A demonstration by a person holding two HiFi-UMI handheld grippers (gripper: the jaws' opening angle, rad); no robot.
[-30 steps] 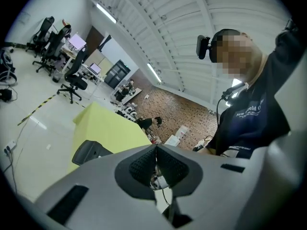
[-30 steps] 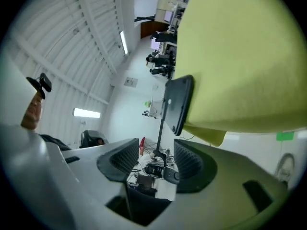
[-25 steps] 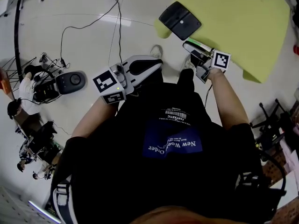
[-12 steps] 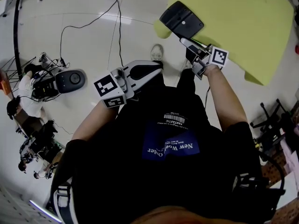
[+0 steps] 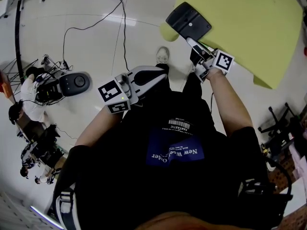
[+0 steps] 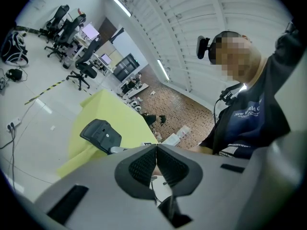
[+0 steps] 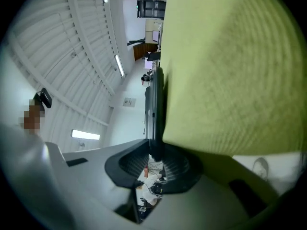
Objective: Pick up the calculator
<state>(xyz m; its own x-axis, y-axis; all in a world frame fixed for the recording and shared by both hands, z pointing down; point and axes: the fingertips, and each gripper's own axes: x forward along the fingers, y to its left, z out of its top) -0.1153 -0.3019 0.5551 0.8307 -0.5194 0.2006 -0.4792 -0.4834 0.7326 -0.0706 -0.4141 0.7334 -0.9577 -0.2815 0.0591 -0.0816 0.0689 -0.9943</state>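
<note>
1. Pale floor [image 5: 86, 13] with loose cables [image 5: 122, 28] was seen under the person; a yellow-green table top [image 5: 240, 23] was seen at upper right.
2. The calculator [image 5: 188, 20] was found at the table's near corner, part of it past the edge.
3. The right gripper [image 5: 195, 46] was held level at that corner. Its jaws had just been closing and were clamped on the calculator's near rim. In the right gripper view the calculator [image 7: 154, 114] was seen edge-on between the pads.
4. The left gripper [image 5: 162, 71] was held well apart from the table, its pads pressed together with nothing between them.
5. Risk: only a narrow strip of rim looked gripped. Most of the body was left beyond the pads, so it could be tipped or pulled out of the grip once raised.
6. Risk: the yellow surface [image 7: 230, 71] was seen just beside one pad. If it was a cloth, it could be pinched and dragged up too; this could not be told.
7. Risk: with the corner overhang, a slip would likely be ended on the floor, not the table.
</note>
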